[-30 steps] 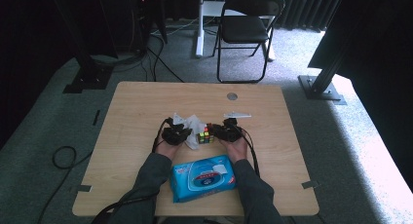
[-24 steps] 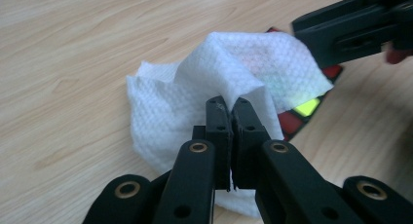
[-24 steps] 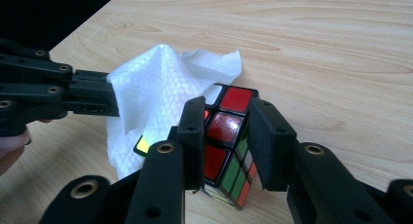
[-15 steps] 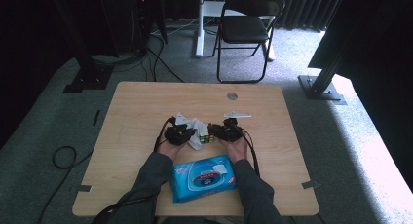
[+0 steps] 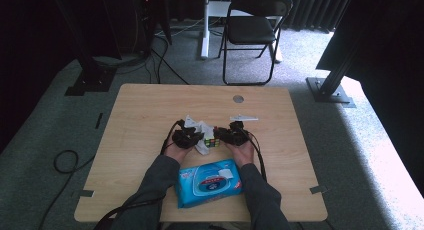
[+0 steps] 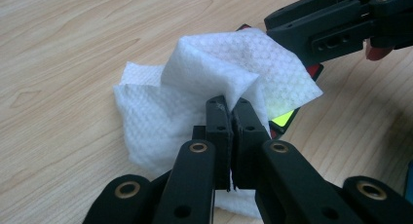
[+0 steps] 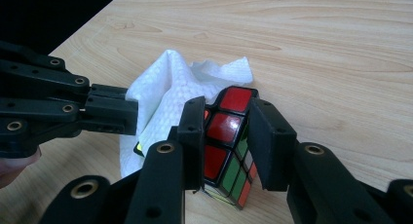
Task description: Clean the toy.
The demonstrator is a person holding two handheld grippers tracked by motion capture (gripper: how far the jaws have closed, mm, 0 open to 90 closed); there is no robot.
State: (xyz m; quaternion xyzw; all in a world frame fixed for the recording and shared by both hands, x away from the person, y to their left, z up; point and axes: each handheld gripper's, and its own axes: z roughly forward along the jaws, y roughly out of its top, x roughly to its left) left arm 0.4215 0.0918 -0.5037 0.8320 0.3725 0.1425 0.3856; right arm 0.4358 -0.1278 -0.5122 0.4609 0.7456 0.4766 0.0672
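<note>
Your left gripper (image 6: 229,104) pinches the white wipe (image 6: 204,102), draped on the cube (image 7: 226,146), which your right gripper (image 7: 226,136) clamps. Wipes pack (image 5: 210,182) sits just behind both grippers; bare table (image 5: 150,105) ahead, far edge well off.

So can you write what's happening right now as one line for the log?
left gripper: shut on white wipe | right gripper: shut on puzzle cube | wipe against cube | wipes pack: near table edge

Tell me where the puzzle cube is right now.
The puzzle cube sits near the table's middle, clamped in the right gripper, with the white wipe held by the left gripper pressed against its side.
</note>
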